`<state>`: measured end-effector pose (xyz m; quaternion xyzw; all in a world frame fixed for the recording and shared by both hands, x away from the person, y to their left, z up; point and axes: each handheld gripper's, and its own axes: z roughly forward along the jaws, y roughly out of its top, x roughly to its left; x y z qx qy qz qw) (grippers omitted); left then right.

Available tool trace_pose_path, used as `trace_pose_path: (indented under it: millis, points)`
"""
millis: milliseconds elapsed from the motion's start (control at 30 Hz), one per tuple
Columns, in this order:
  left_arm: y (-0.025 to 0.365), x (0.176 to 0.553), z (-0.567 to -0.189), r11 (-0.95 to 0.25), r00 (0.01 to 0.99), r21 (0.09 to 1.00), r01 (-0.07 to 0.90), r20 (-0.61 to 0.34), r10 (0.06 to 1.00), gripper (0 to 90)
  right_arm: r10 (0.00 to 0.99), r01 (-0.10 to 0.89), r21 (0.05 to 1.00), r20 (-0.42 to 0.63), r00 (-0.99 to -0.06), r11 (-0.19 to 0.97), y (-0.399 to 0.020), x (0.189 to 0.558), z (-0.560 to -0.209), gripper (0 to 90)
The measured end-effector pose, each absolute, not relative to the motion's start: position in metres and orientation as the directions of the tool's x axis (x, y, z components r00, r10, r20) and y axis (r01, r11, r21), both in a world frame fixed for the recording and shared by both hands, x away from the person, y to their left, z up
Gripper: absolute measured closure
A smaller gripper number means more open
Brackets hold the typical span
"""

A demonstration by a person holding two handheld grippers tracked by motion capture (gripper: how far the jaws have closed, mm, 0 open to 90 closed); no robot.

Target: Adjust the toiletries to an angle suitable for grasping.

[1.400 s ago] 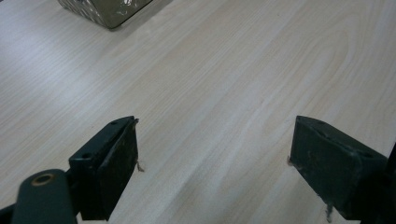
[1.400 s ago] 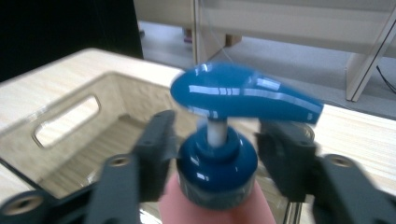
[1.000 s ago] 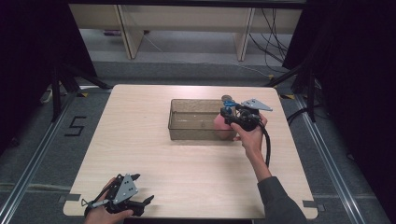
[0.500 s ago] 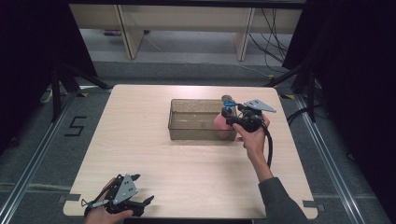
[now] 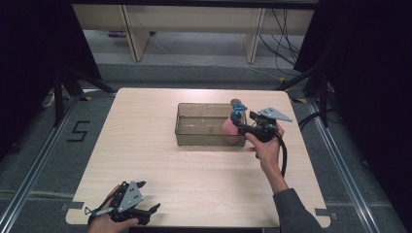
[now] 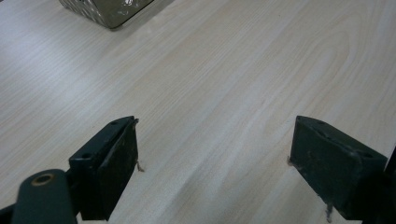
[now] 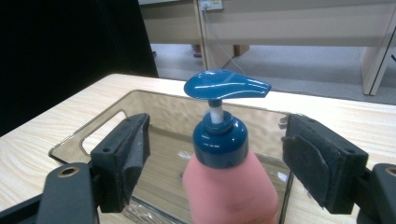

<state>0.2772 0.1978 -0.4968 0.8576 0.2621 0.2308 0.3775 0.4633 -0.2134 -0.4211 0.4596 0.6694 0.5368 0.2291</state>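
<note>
- While the right hand-held gripper hovered at the right end of the clear plastic bin, its jaws stood wide apart on either side of a pink pump bottle — flanking it without touching.
- That bottle, with its blue pump head, stood upright at the bin's right end; whether it was inside the wall or just beside it I could not tell.
- Spread jaws suggested a bottle either just set down or about to be gripped.
- Well apart, the left hand-held gripper rested low at the counter's near-left edge, open and empty — likely parked clear of the work.
</note>
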Motion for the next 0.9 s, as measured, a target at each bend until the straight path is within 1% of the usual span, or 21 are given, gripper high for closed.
trace_pose_path:
  millis: [33, 67, 167, 200, 267, 300, 333, 367, 433, 467, 500, 533, 633, 700, 733, 767, 800, 833, 900]
  points:
    - [0.198, 0.277, -0.497, -0.581, 0.757, 0.767, 0.273, 0.201, 0.622, 14.8, 0.861, 0.369, 0.929, 0.187, -0.473, 0.001, -0.213, 0.463, -0.421, 24.0]
    - [0.198, 0.277, -0.497, -0.580, 0.757, 0.767, 0.275, 0.200, 0.623, 14.8, 0.861, 0.349, 0.937, 0.161, -0.483, 0.021, -0.215, 0.463, -0.421, 24.0]
    - [0.198, 0.278, -0.497, -0.574, 0.756, 0.771, 0.277, 0.194, 0.625, 14.8, 0.860, 0.371, 0.928, 0.174, -0.479, 0.019, -0.217, 0.458, -0.419, 23.5]
    - [0.198, 0.278, -0.497, -0.571, 0.756, 0.773, 0.275, 0.193, 0.625, 14.8, 0.858, 0.375, 0.927, 0.194, -0.475, -0.002, -0.217, 0.455, -0.419, 23.5]
    - [0.197, 0.278, -0.498, -0.557, 0.751, 0.782, 0.280, 0.183, 0.634, 14.8, 0.854, 0.364, 0.931, 0.186, -0.486, 0.004, -0.219, 0.455, -0.420, 23.4]
    - [0.198, 0.279, -0.497, -0.570, 0.754, 0.773, 0.278, 0.193, 0.628, 14.8, 0.853, 0.359, 0.933, 0.194, -0.485, -0.008, -0.219, 0.454, -0.421, 23.3]
    - [0.198, 0.279, -0.497, -0.575, 0.754, 0.768, 0.282, 0.193, 0.628, 14.8, 0.853, 0.360, 0.933, 0.178, -0.491, 0.013, -0.221, 0.451, -0.421, 23.0]
    - [0.198, 0.279, -0.497, -0.578, 0.756, 0.767, 0.281, 0.195, 0.625, 14.9, 0.855, 0.374, 0.927, 0.196, -0.480, -0.002, -0.220, 0.449, -0.422, 22.8]
    - [0.198, 0.279, -0.497, -0.574, 0.757, 0.768, 0.284, 0.189, 0.626, 14.9, 0.846, 0.367, 0.930, 0.199, -0.495, -0.005, -0.221, 0.447, -0.423, 22.3]
    - [0.198, 0.279, -0.497, -0.579, 0.758, 0.765, 0.281, 0.193, 0.623, 14.8, 0.848, 0.352, 0.936, 0.176, -0.500, 0.013, -0.223, 0.446, -0.423, 22.4]
    - [0.198, 0.279, -0.497, -0.579, 0.758, 0.765, 0.281, 0.193, 0.623, 14.9, 0.848, 0.352, 0.936, 0.176, -0.500, 0.013, -0.223, 0.446, -0.423, 22.4]
    - [0.198, 0.279, -0.497, -0.579, 0.757, 0.765, 0.281, 0.194, 0.624, 14.9, 0.843, 0.377, 0.926, 0.203, -0.499, 0.000, -0.222, 0.444, -0.423, 22.4]
    - [0.198, 0.279, -0.497, -0.574, 0.755, 0.768, 0.284, 0.190, 0.628, 14.8, 0.835, 0.363, 0.932, 0.193, -0.515, 0.009, -0.221, 0.440, -0.424, 22.4]
    - [0.198, 0.279, -0.497, -0.570, 0.745, 0.773, 0.278, 0.201, 0.636, 14.8, 0.837, 0.385, 0.923, 0.212, -0.505, -0.001, -0.218, 0.435, -0.423, 22.3]
    - [0.197, 0.279, -0.497, -0.570, 0.745, 0.773, 0.278, 0.201, 0.636, 14.8, 0.832, 0.352, 0.936, 0.179, -0.525, 0.021, -0.219, 0.435, -0.424, 22.4]
    - [0.197, 0.279, -0.497, -0.570, 0.745, 0.773, 0.278, 0.201, 0.636, 14.9, 0.832, 0.352, 0.936, 0.179, -0.525, 0.021, -0.219, 0.435, -0.424, 22.4]
    - [0.197, 0.279, -0.497, -0.572, 0.746, 0.772, 0.276, 0.203, 0.634, 14.8, 0.827, 0.382, 0.924, 0.222, -0.516, -0.010, -0.215, 0.430, -0.424, 22.6]
    - [0.197, 0.279, -0.497, -0.572, 0.746, 0.772, 0.276, 0.203, 0.634, 14.8, 0.827, 0.382, 0.924, 0.222, -0.516, -0.010, -0.215, 0.430, -0.424, 22.6]
    - [0.197, 0.279, -0.497, -0.571, 0.749, 0.773, 0.277, 0.199, 0.632, 14.8, 0.829, 0.371, 0.929, 0.190, -0.526, 0.022, -0.216, 0.429, -0.425, 22.6]
